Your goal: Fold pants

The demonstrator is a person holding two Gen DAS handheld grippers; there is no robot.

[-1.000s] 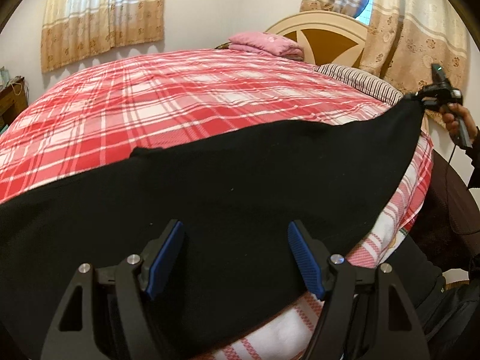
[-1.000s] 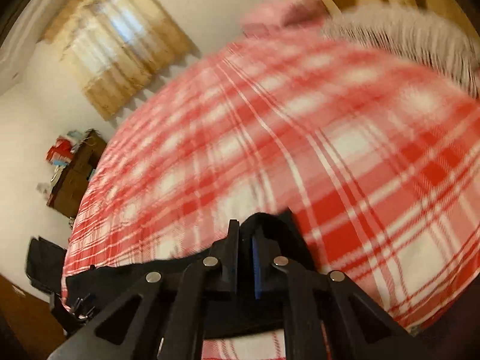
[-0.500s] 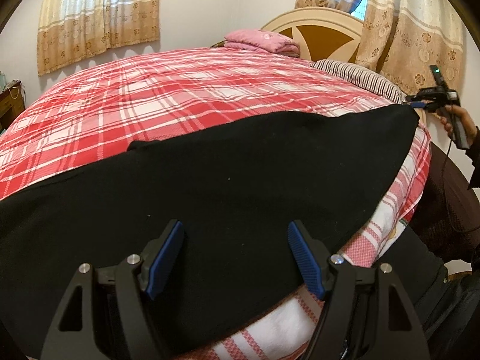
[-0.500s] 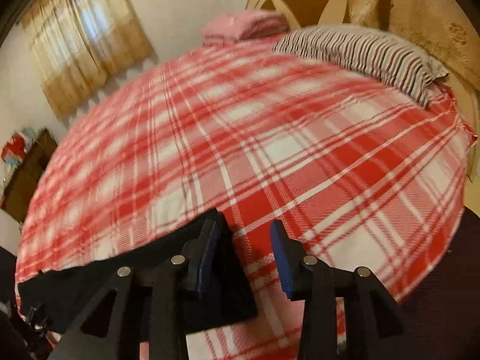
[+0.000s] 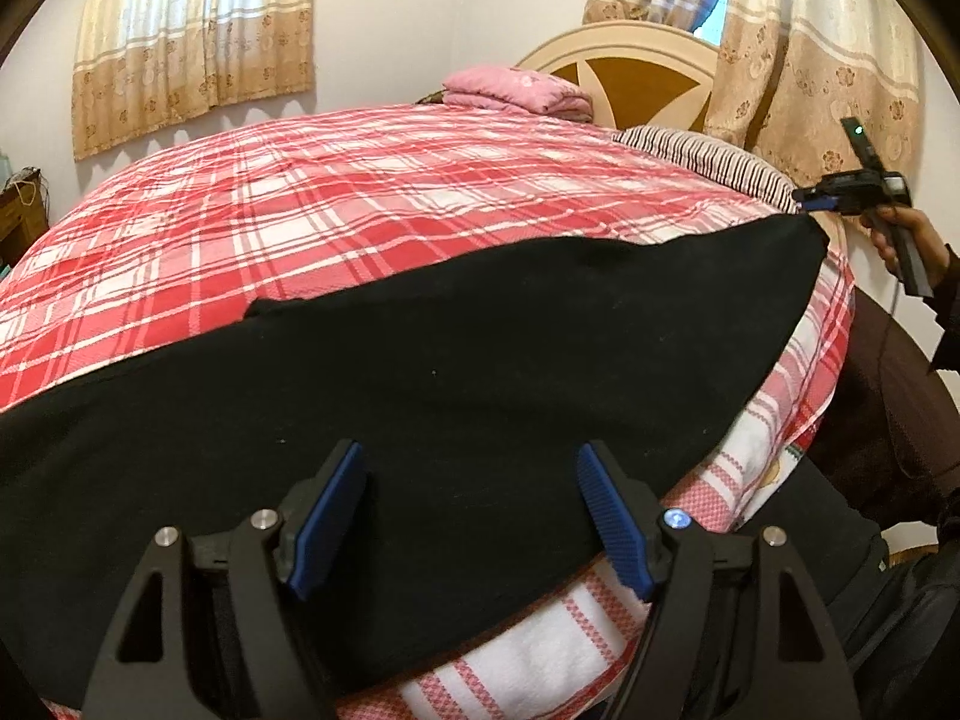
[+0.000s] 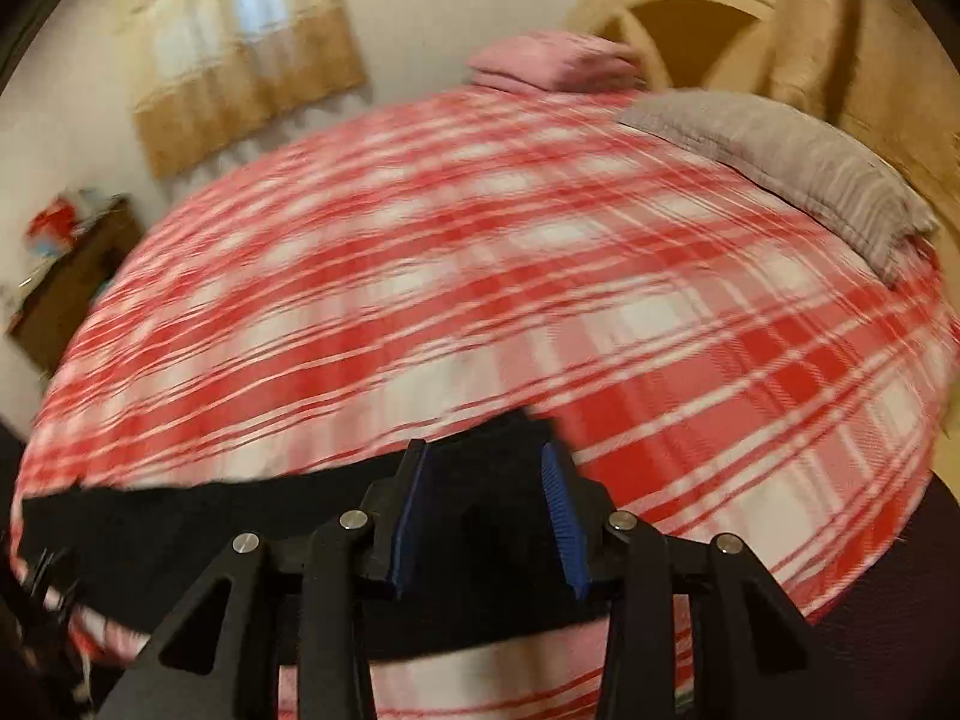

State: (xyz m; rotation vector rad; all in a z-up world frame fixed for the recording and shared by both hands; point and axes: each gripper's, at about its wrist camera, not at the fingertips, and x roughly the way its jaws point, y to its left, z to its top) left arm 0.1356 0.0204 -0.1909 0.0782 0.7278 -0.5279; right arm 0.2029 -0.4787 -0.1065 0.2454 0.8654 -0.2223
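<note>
Left wrist view: the black pants [image 5: 456, 372] lie spread along the near edge of the bed [image 5: 336, 204] on its red plaid cover, and the left claw [image 5: 471, 516] hovers over them with its blue pads spread wide, pinching nothing. The right claw [image 6: 489, 516] stands at the far right end of the pants, its jaws having just been opening. The cloth lies between its parted pads but is not pressed.
</note>
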